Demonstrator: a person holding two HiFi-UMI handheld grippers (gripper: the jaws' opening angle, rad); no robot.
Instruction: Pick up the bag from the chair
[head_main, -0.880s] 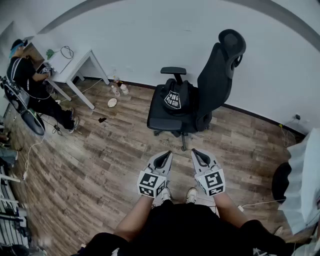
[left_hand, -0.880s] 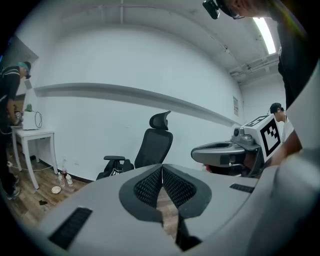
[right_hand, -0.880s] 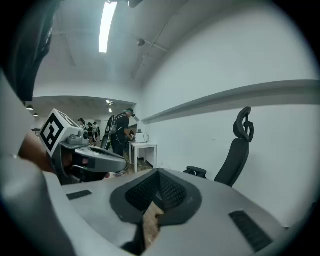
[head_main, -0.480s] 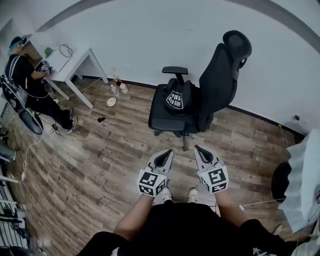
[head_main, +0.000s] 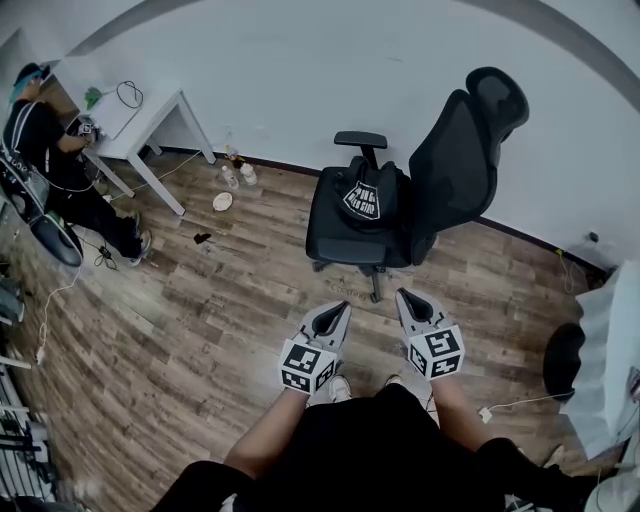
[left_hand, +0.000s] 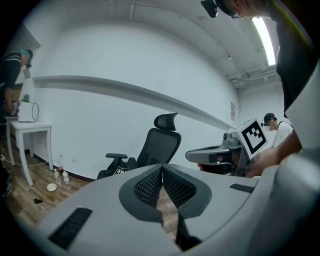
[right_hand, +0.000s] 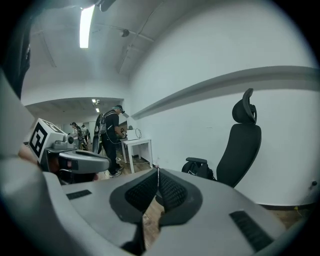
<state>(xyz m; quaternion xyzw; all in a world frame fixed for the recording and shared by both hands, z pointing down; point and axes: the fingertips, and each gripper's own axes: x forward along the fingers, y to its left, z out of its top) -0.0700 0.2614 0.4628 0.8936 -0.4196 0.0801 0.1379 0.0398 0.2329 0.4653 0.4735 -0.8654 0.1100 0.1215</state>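
Note:
A black bag (head_main: 367, 198) with a white print sits upright on the seat of a black office chair (head_main: 455, 160) by the white wall. The bag (left_hand: 118, 169) shows small in the left gripper view, and the bag (right_hand: 199, 169) also shows in the right gripper view, beside the chair back (right_hand: 243, 145). Both grippers hang side by side in front of the person, well short of the chair. My left gripper (head_main: 337, 309) is shut and empty. My right gripper (head_main: 405, 296) is shut and empty too.
A white table (head_main: 130, 125) stands at the far left with a person (head_main: 45, 170) beside it. Bottles (head_main: 238, 176) and a plate (head_main: 222, 201) lie on the wooden floor near the wall. A white object (head_main: 610, 360) and a dark round thing (head_main: 562, 362) sit at the right.
The view has shifted so the chair and bag sit slightly more to the right. Both grippers stay shut and have moved a little right and down in the frame.

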